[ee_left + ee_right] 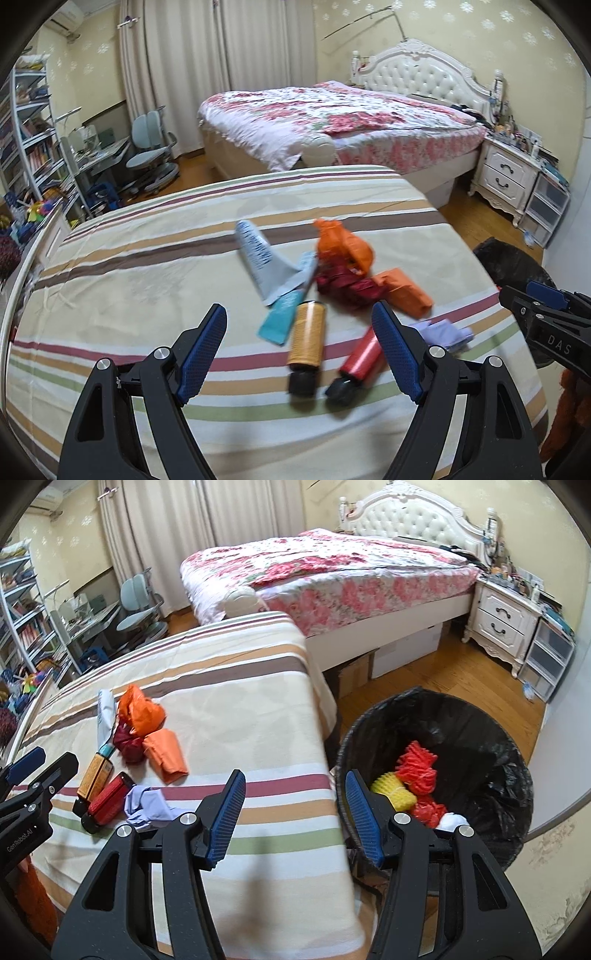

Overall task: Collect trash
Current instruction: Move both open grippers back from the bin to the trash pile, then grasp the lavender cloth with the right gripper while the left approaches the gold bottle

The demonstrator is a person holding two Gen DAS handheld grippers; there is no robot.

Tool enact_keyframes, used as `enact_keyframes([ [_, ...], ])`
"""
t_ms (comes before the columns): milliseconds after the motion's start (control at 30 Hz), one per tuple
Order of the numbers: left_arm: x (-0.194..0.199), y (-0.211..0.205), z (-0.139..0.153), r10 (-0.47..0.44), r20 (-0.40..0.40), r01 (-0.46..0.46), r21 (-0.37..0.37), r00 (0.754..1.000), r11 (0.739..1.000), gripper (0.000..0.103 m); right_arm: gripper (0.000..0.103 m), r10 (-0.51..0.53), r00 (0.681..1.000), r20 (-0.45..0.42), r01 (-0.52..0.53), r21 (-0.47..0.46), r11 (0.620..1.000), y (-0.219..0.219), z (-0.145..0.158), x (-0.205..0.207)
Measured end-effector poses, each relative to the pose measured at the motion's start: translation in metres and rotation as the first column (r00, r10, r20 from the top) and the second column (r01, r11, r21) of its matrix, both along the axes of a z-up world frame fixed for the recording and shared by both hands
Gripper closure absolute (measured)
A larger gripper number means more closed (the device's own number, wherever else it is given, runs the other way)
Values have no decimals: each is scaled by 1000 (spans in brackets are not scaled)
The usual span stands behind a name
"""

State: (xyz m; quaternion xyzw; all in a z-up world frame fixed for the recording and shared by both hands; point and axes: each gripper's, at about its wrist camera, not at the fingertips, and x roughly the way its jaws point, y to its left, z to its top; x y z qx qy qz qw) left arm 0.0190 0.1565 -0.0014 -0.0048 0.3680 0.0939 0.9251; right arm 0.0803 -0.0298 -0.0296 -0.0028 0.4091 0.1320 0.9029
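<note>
Striped bedsheet [147,266] is strewn w/ trash: orange bag [343,247], gold roll [307,334], red roll [360,356], lilac scrap [146,805] (blurred). Left gripper [299,347] is held wide, empty; right gripper [293,814] narrower, empty, beside lined bin [509,775].

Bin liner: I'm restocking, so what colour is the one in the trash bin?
Black bin liner, clearest in the right wrist view.

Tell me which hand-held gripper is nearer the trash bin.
Right. The right hand-held gripper hangs open at the bin's near rim; the left hand-held gripper is over the striped cloth, above the trash pile.
</note>
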Motion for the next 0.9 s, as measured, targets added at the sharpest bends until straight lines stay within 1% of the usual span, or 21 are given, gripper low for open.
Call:
enact_keyframes([
  [200, -9, 25, -5, 55, -8, -55, -8, 998, 998, 25, 48, 35, 999, -27, -36, -37, 999, 23, -10, 2],
  [433, -15, 43, -13, 79, -28, -79, -22, 996, 997, 25, 47, 55, 996, -67, -61, -81, 995, 36, -22, -8],
  [700, -21, 49, -15, 86, -28, -87, -27, 996, 996, 25, 46, 97, 992, -78, -105, -93, 990, 47, -22, -29],
  [767, -23, 52, -16, 92, -28, -93, -29, 995, 995, 25, 42, 107, 991, -77, -115, -100, 988, 50, -22, -33],
  [900, -28, 56, -15, 105, -26, -106, -24, 994, 994, 25, 42, 103, 993, -63, -109, -94, 990, 50, -18, -39],
])
